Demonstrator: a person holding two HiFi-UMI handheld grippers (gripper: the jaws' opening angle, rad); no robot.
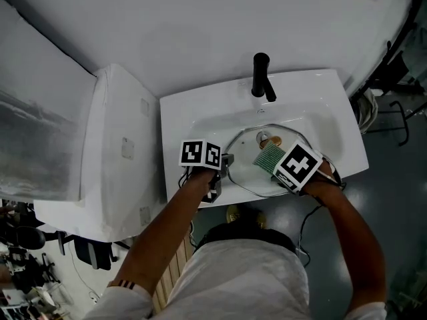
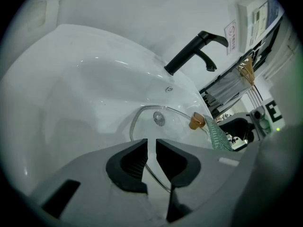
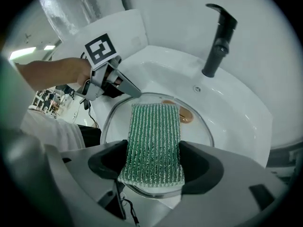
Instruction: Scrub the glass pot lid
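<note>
Jaws of the left gripper stand almost together, pinched on the thin metal rim of the round clear glass pot lid. The rim runs through the narrow gap between the dark pads, and the gripper's grey body cuts off the stretch nearest the camera. In the head view only the marker cube and part of the body show, so the pinch itself is hidden there.

The lid sits inside the white oval ceramic sink basin, in front of the matte black tap. Its small tan round knob is half covered in the right gripper view.

To the right, the right gripper has its jaws clamped on a green ribbed rectangular scrubbing pad. The pad stretches out over the lid, with its far end just beside the knob. Whether it presses on the glass cannot be told. In the head view this gripper's marker cube hides the lid's near right edge. At the far right, the dark room beyond the basin is too small to make out.
</note>
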